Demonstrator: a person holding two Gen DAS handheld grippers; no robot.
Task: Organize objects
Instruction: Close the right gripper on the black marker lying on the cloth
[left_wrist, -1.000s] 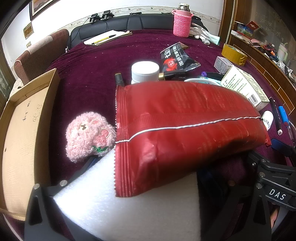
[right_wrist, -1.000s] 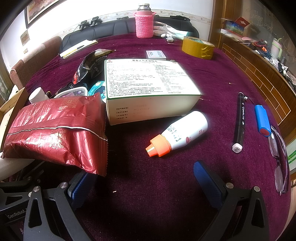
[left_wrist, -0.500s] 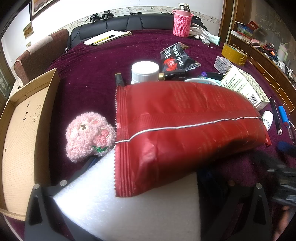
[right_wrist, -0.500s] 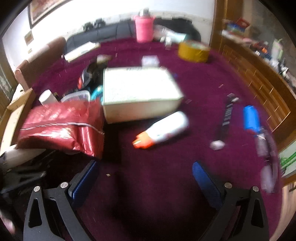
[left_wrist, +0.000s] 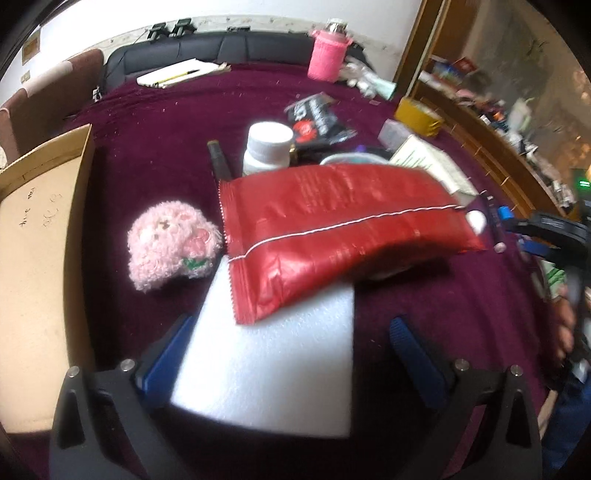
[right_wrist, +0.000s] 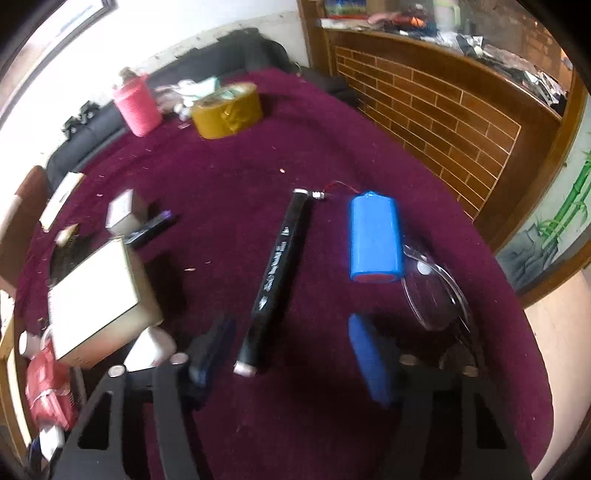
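Right claw (right_wrist: 291, 354) is hovering low over the maroon surface (right_wrist: 229, 177) with its jaws parted and just closing in, the near end of a black marker pen (right_wrist: 279, 269) lying between the blue pads (right_wrist: 365, 354) but not yet pinched; judging by the line-up along the pen's length, the person seems to be choosing this as the next item to tidy. Just beside the pen, a blue battery pack (right_wrist: 375, 240) with a red lead is lying flat, and a pair of clear glasses (right_wrist: 432, 291) is sitting against its right edge, near enough that a wide grab could catch them. Further left, a white carton (right_wrist: 92, 295) is resting on the cloth. Left claw (left_wrist: 291, 350) is standing open, a white foam slab (left_wrist: 273, 362) lying between its pads without a visible squeeze, and a red foil snack bag (left_wrist: 332, 229) is draped over the slab's far end. Beside it a pink plush toy (left_wrist: 170, 243) is waiting, close to the open cardboard box (left_wrist: 33, 266), which looks like the likely place for collecting things.
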